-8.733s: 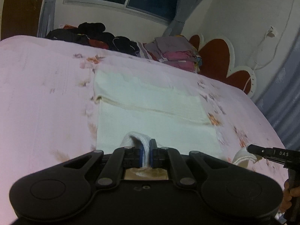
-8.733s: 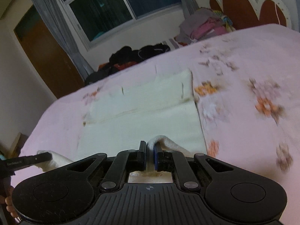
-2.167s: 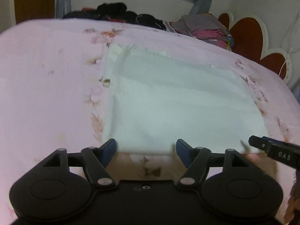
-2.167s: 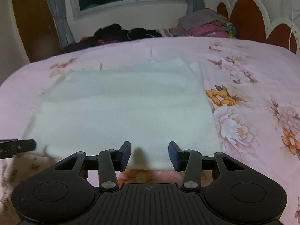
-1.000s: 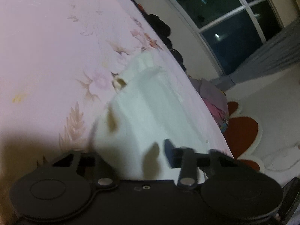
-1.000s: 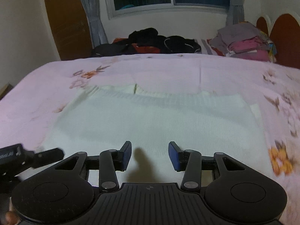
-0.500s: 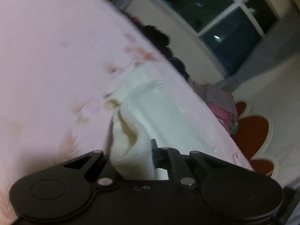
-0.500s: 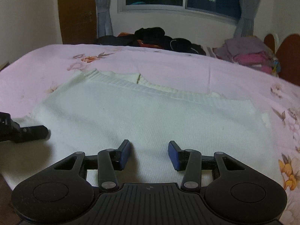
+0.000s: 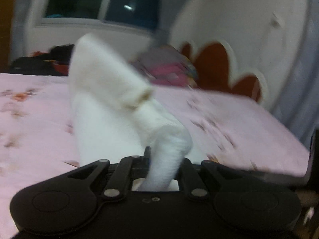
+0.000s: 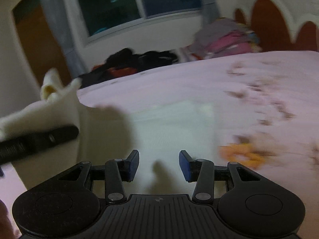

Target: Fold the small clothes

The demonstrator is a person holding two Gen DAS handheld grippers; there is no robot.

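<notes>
- White knit garment: one end is lifted off the bed and stands up in front of the left hand-held gripper; the rest lies flat on the bed, seen in the right wrist view as a pale panel.
- Left hand-held gripper: pressed together, pinching a bunched corner of the garment; cloth rolls over the fingers and hides them.
- Right hand-held gripper: spread, nothing between the blue pads; it hovers over the flat part of the garment, not touching as far as I can tell.
- Key relation: the lifted flap hangs to the left of the right hand-held gripper, and the flat part runs from that gripper away toward the window. The left hand is the one on the cloth, so the fold looks like its job: carry the flap across toward the right side.
- Long axis: unclear, both views blurred.
- From the garment outward: dark clothes pile at the bed's far edge, folded pink and grey stack beside the headboard.
- No containers in view.
- Risk, my guess: the bunched pinch may land creased.
</notes>
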